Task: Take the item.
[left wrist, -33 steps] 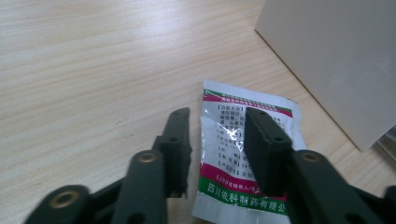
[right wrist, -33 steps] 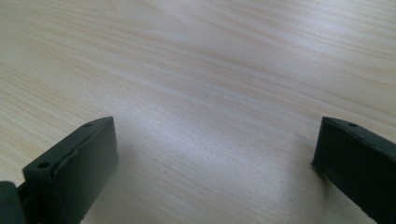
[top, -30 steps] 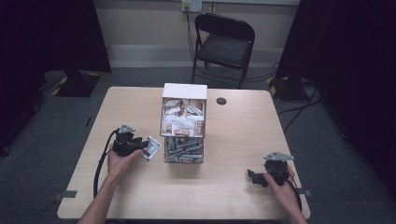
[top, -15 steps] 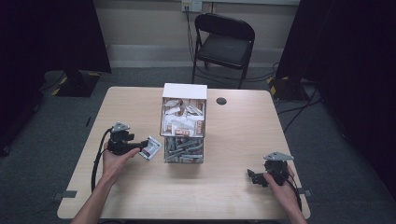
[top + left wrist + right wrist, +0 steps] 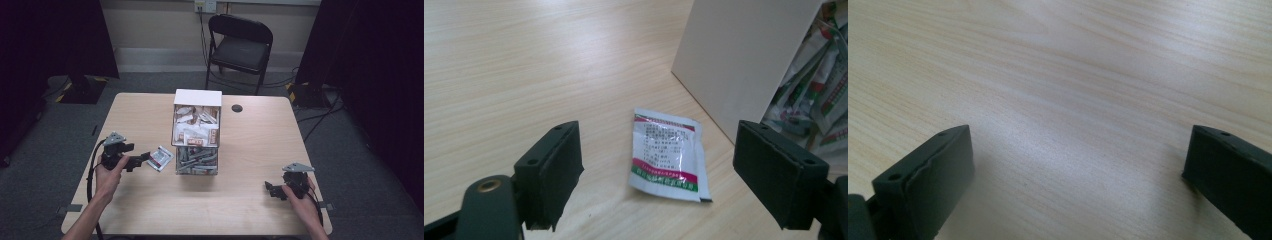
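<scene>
Drawn back from the packet [image 5: 667, 152] — left gripper [image 5: 659, 175] wide open, sachet flat on table [image 5: 250, 210] just ahead between the jaws beside the box [image 5: 197, 97], long axis pointing away; right gripper [image 5: 1078, 180] open, well apart.

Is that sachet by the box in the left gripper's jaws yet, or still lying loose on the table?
Loose. The sachet lies flat on the table, and the left gripper has its jaws wide open on either side, touching nothing.

My left gripper [image 5: 141, 160] low at the left, fingers [image 5: 551, 172] spread wide, my right gripper [image 5: 270, 189] low near the front right, fingers [image 5: 928, 180] wide apart, both forearms reaching in
</scene>
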`<state>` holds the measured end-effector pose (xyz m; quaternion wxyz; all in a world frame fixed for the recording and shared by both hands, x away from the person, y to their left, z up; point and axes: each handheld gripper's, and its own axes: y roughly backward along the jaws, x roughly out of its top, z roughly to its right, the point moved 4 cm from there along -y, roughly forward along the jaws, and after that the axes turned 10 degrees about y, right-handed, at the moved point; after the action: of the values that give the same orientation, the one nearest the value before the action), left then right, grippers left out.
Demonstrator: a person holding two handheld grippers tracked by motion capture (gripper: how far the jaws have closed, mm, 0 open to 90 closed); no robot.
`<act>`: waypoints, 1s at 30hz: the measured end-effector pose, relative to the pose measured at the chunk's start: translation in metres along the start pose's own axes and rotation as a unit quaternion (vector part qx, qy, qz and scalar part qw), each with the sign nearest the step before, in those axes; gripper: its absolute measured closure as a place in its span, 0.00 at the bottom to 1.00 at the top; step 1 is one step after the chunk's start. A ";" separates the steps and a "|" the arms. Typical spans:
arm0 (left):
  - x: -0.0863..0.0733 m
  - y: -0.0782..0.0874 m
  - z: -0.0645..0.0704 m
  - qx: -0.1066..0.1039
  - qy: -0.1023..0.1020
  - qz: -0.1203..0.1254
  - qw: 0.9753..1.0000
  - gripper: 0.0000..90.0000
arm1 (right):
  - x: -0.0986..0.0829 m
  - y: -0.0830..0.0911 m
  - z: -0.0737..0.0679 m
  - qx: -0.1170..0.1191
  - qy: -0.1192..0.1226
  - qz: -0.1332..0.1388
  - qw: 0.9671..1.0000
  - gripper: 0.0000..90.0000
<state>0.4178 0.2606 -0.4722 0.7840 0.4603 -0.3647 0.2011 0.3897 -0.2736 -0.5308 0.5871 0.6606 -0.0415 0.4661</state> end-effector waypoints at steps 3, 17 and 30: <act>-0.002 0.009 -0.002 0.002 0.004 0.006 1.000 0.22 | 0.000 0.000 0.000 0.000 0.000 0.000 1.000 0.00; -0.035 0.044 -0.012 0.038 0.007 -0.021 0.999 0.24 | 0.000 0.000 0.000 0.000 0.000 0.000 1.000 0.00; -0.077 0.040 -0.020 0.077 0.013 -0.059 0.995 0.23 | 0.000 0.000 0.000 0.000 0.000 0.000 1.000 0.00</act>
<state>0.3493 0.2991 -0.5136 0.7616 0.5372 -0.3099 0.1880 0.3897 -0.2736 -0.5308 0.5872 0.6605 -0.0416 0.4660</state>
